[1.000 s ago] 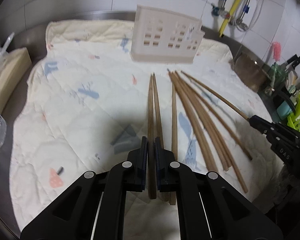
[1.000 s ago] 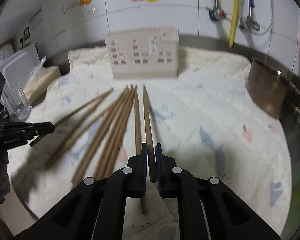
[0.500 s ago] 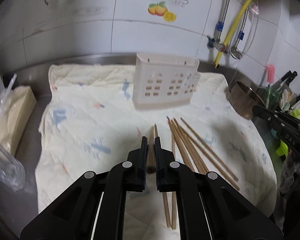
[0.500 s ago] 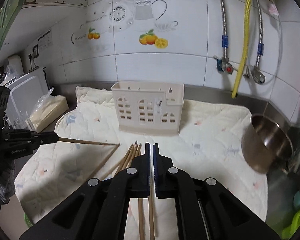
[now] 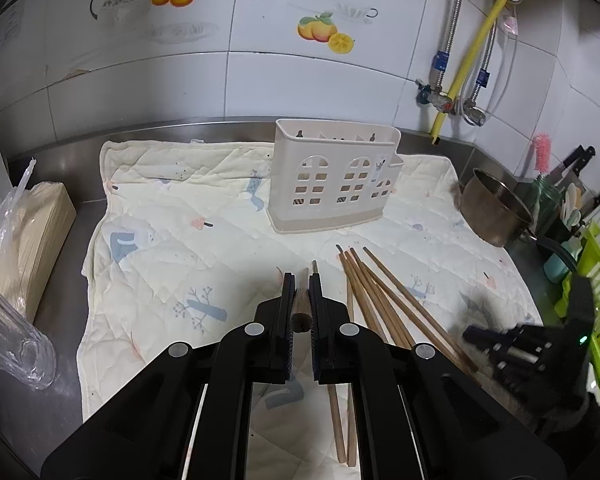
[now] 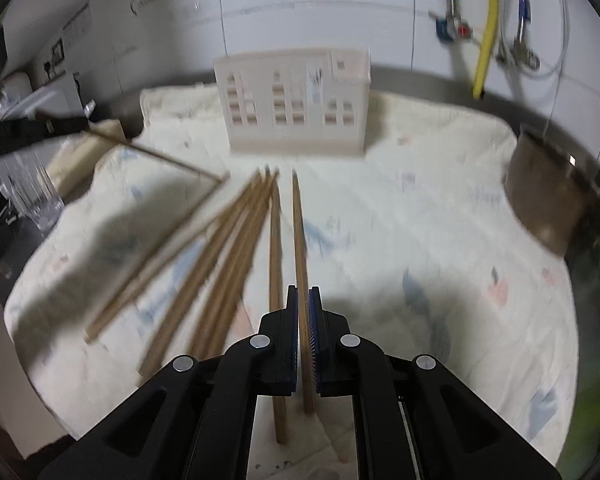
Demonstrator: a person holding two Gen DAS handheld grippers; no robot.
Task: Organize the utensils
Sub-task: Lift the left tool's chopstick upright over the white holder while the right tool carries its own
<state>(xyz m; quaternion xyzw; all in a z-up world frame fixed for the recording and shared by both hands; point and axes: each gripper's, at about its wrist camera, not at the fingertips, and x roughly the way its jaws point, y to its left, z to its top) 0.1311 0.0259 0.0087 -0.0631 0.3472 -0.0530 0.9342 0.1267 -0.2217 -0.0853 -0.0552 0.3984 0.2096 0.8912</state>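
From the left wrist, the left gripper [image 5: 301, 294] clamps one wooden chopstick [image 5: 300, 308] end-on above the quilted mat [image 5: 160, 216] — loose chopsticks [image 5: 384, 300] lie just right, the cream utensil caddy [image 5: 334, 176] beyond.

From the right wrist, blurred, the right gripper [image 6: 303, 306] pinches another chopstick [image 6: 300, 240] — pointing toward the caddy.

Brown wooden chopsticks [image 5: 384, 300] lie fanned on cloth, frame centre-right; one chopstick [image 5: 300, 308] seen end-on, lower centre. Cream holder [image 5: 332, 184] upright, upper centre.
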